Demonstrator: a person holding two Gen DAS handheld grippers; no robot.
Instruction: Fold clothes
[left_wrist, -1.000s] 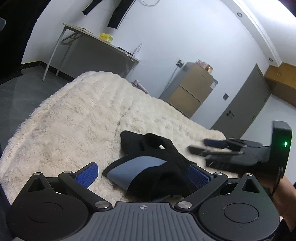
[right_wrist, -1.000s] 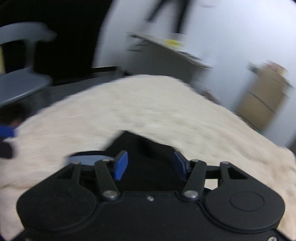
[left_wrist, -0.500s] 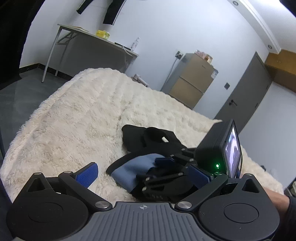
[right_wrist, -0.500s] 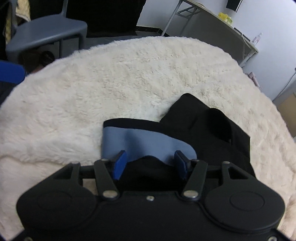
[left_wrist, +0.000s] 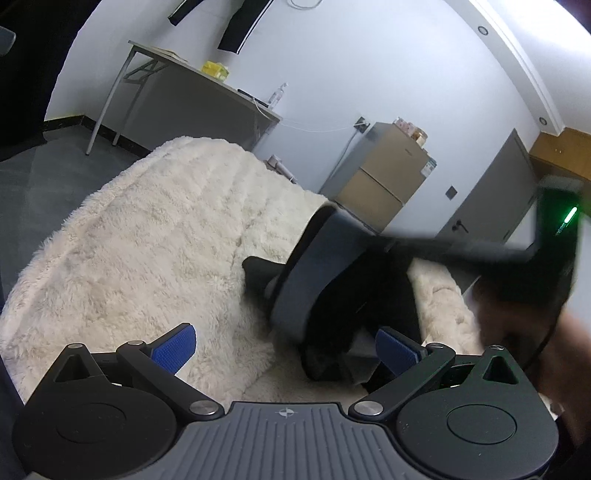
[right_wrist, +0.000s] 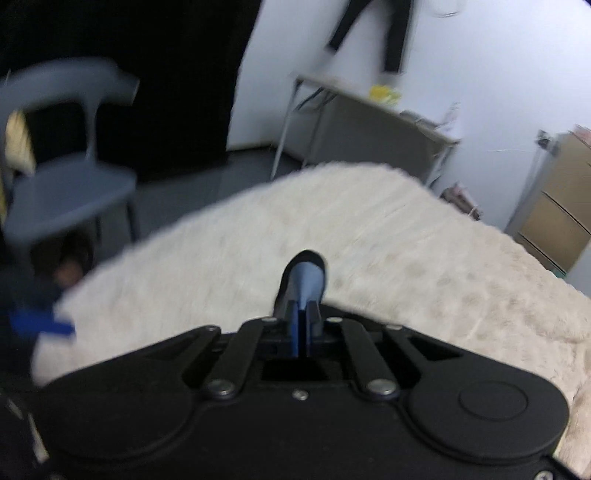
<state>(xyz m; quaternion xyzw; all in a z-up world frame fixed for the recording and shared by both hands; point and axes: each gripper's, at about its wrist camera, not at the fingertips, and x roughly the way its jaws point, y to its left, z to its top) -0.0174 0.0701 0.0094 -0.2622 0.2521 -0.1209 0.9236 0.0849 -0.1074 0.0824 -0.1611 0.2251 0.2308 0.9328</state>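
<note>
Right wrist view: right gripper (right_wrist: 303, 317) clamped tight on the blue-grey band (right_wrist: 307, 282) of the garment, jaws just closed, a tongue of cloth poking out past the pads at frame centre. Left wrist view: same garment (left_wrist: 332, 295), black with a blue-grey waistband (left_wrist: 314, 266), hoisted by that band at centre right, black bulk hanging and trailing onto the shaggy cream blanket (left_wrist: 147, 251). Left gripper (left_wrist: 288, 349) spread wide at lower frame, holding nothing, blue pads either side of the drooping cloth, not touching it as far as visible. Step in hand, by judgement: lift and shake out before laying flat. Worth keeping the pinch well onto the band, not just its edge, since the fabric looks soft and slippery. Best to raise until the hem clears the pile, then bring the free tool to the opposite end of the band so the piece hangs square. Long fibres of the blanket likely to drag and bunch the cloth; slow lowering advised. Surroundings: grey chair (right_wrist: 70, 177) at left of right view, folding table (left_wrist: 199, 92) upper left of left view, tan cabinet (left_wrist: 384, 184) right of centre, dark clothes hung on the wall (left_wrist: 236, 26) at top. Nothing lying between the tools and the garment; heavy motion blur on the right-hand tool, so exact bite depth unclear.
</note>
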